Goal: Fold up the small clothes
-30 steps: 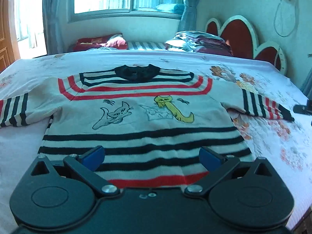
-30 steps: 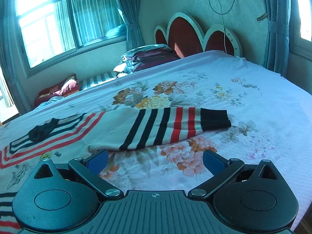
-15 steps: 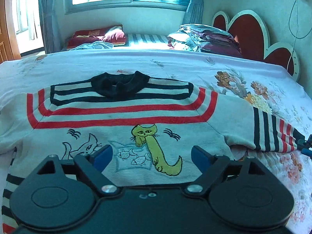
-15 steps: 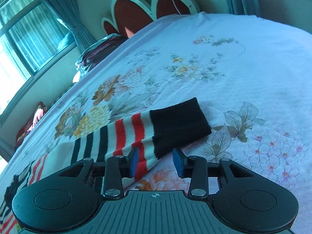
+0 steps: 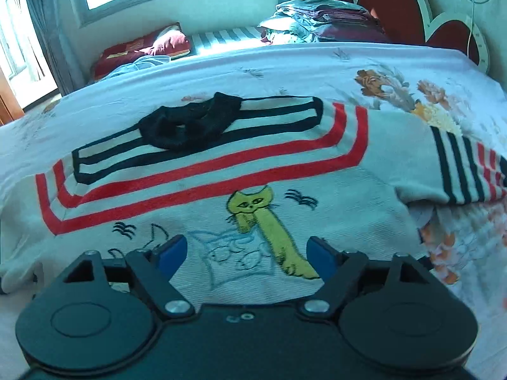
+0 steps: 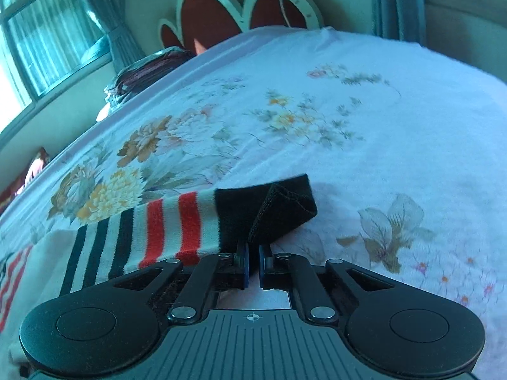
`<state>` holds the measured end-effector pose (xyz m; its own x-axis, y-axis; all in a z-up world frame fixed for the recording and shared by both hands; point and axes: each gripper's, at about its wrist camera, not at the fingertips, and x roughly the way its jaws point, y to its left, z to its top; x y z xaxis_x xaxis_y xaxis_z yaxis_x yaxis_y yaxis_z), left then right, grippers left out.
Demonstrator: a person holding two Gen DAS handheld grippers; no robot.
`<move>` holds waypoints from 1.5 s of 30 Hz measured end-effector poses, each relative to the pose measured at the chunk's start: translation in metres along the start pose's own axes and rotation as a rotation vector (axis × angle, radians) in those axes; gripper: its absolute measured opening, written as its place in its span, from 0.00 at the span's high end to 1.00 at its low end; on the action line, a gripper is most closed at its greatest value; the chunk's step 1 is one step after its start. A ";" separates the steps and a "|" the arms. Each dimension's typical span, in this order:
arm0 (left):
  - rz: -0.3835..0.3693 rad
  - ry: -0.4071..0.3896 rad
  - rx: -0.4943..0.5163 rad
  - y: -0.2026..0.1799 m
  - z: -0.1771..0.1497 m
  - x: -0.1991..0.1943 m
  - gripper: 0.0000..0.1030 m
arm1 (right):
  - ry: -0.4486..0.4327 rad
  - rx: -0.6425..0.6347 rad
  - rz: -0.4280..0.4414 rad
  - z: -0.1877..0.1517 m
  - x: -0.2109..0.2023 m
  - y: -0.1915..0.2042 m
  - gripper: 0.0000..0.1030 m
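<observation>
A small white sweater (image 5: 221,171) with red and black stripes, a black collar (image 5: 190,123) and embroidered cats lies flat on the bed. My left gripper (image 5: 245,253) hovers over its chest; its jaws are closing, with only the flat fabric below them and nothing pinched. In the right wrist view the sweater's striped sleeve (image 6: 152,231) ends in a black cuff (image 6: 266,205). My right gripper (image 6: 253,264) is shut on that cuff, whose near edge is bunched and folded up between the fingers.
The bed is covered by a white floral sheet (image 6: 348,126). A stack of folded clothes (image 5: 323,15) and a red pillow (image 5: 142,47) lie beyond its far edge. A red scalloped headboard (image 6: 237,12) stands at the head end, by curtained windows.
My right gripper came down onto the sleeve's end and shut on the black cuff, bunching it. My left gripper moved forward from the hem to the sweater's chest, its jaws narrowing a little.
</observation>
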<state>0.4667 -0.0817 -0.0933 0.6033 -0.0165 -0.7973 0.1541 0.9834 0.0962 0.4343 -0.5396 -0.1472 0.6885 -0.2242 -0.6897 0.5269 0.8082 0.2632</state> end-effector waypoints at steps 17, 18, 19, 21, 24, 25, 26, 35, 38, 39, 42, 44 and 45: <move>-0.045 -0.108 -0.360 0.170 -0.041 -0.025 0.15 | 0.117 -0.481 0.541 -0.107 -0.047 0.305 0.95; -0.044 -0.114 -0.371 0.180 -0.043 -0.028 0.15 | 0.128 -0.510 0.560 -0.119 -0.047 0.324 0.95; -0.043 -0.117 -0.378 0.188 -0.046 -0.030 0.15 | 0.138 -0.533 0.575 -0.129 -0.048 0.338 0.95; -0.040 -0.117 -0.386 0.204 -0.052 -0.032 0.15 | 0.156 -0.576 0.600 -0.150 -0.049 0.365 0.95; -0.041 -0.105 -0.412 0.227 -0.063 -0.033 0.15 | 0.186 -0.626 0.626 -0.179 -0.049 0.393 0.95; -0.047 -0.102 -0.422 0.234 -0.066 -0.032 0.15 | 0.202 -0.643 0.632 -0.188 -0.048 0.403 0.95; -0.054 -0.097 -0.428 0.239 -0.068 -0.031 0.15 | 0.216 -0.657 0.636 -0.198 -0.047 0.410 0.95; -0.171 -0.123 -0.421 0.231 -0.049 -0.012 0.09 | 0.194 -0.694 0.693 -0.210 -0.065 0.416 0.53; -0.289 -0.111 -0.439 0.215 -0.037 0.005 0.15 | 0.142 -0.582 0.704 -0.183 -0.078 0.392 0.53; -0.329 -0.103 -0.437 0.208 -0.032 0.013 0.22 | 0.120 -0.554 0.688 -0.174 -0.080 0.383 0.53; -0.341 -0.068 -0.387 0.183 -0.021 0.044 0.27 | 0.049 -0.482 0.606 -0.144 -0.083 0.349 0.53; -0.332 -0.034 -0.375 0.174 -0.017 0.066 0.30 | 0.013 -0.426 0.539 -0.125 -0.083 0.323 0.53; -0.335 -0.025 -0.377 0.171 -0.016 0.074 0.30 | -0.003 -0.382 0.504 -0.115 -0.082 0.308 0.53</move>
<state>0.5253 0.0882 -0.1456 0.5886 -0.3420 -0.7325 0.0520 0.9202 -0.3879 0.4826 -0.2100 -0.0872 0.8075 0.2332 -0.5418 -0.0767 0.9523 0.2954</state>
